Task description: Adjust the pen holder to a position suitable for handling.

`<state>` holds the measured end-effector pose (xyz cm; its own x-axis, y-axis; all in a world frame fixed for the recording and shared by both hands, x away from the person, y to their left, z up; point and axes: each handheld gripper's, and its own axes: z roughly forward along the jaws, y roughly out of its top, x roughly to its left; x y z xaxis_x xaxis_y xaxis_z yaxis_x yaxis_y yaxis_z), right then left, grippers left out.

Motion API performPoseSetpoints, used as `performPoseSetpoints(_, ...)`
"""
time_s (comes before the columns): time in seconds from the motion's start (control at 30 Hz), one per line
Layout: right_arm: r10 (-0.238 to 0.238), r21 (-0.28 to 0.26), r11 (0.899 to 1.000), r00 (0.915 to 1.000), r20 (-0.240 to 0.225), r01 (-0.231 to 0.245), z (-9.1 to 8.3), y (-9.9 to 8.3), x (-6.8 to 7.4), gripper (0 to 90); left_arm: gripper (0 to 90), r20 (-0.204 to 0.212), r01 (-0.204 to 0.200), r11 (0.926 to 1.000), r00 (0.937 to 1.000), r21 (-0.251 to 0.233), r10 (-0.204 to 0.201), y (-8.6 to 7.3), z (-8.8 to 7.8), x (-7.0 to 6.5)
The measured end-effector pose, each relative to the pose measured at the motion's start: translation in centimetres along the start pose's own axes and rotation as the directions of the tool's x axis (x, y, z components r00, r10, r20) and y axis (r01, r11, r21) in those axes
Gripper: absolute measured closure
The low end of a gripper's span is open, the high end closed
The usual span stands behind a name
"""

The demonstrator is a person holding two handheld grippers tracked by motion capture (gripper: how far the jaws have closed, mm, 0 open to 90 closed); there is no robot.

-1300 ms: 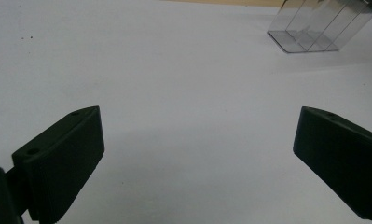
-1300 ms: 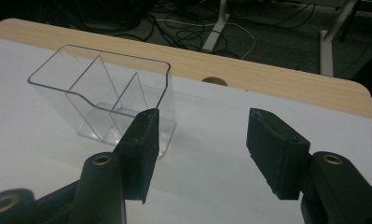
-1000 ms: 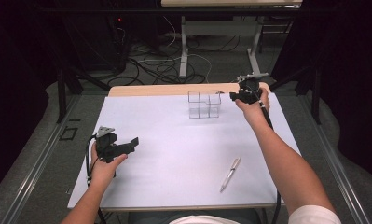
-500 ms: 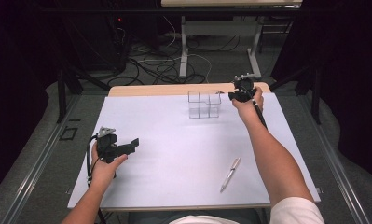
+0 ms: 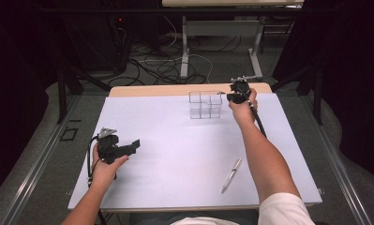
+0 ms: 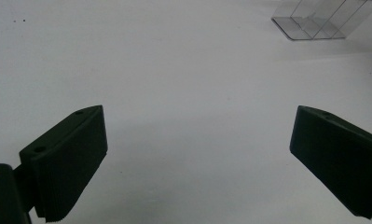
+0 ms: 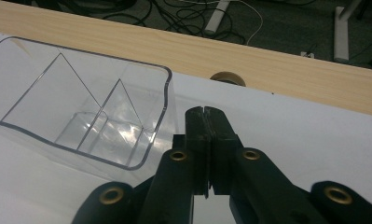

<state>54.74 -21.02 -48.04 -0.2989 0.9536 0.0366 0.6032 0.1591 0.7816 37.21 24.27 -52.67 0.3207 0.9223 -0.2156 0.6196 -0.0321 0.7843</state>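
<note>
A clear plastic organizer (image 5: 205,104) with several compartments stands on the white mat near the table's far edge. My right gripper (image 5: 230,97) is just beside its right end, raised a little over the mat. In the right gripper view its jaws (image 7: 205,113) are pressed together with nothing between them, and the organizer's rounded corner (image 7: 165,88) lies just to their left. My left gripper (image 5: 136,145) is at the front left, low over bare mat, with its jaws wide apart (image 6: 198,115) and nothing between them. The organizer (image 6: 314,21) shows far off in that view.
A silver pen (image 5: 231,174) lies on the mat at the front right, beside the right forearm. The wooden table edge (image 5: 152,90) runs behind the mat, with a cable hole (image 7: 227,78) in it. Cables and desk legs cover the floor beyond.
The right gripper has moved left along the far edge, closing up to the organizer's right end. The left gripper has stayed still.
</note>
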Motion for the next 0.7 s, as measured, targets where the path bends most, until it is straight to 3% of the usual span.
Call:
performPoseSetpoints(0.2,0.008,-0.020,1.000,0.9999,0.015,-0.007,0.7,-0.1,0.2,90.0,4.2,0.004,0.013,0.9999,0.9999,-0.003,-0.013,0.0,0.1,0.0)
performPoseSetpoints(0.7,0.014,-0.026,1.000,0.9999,0.003,-0.014,2.3,-0.5,1.1,90.0,4.6,0.001,0.016,0.9998,0.9999,0.008,-0.016,-0.1,-0.1,0.2)
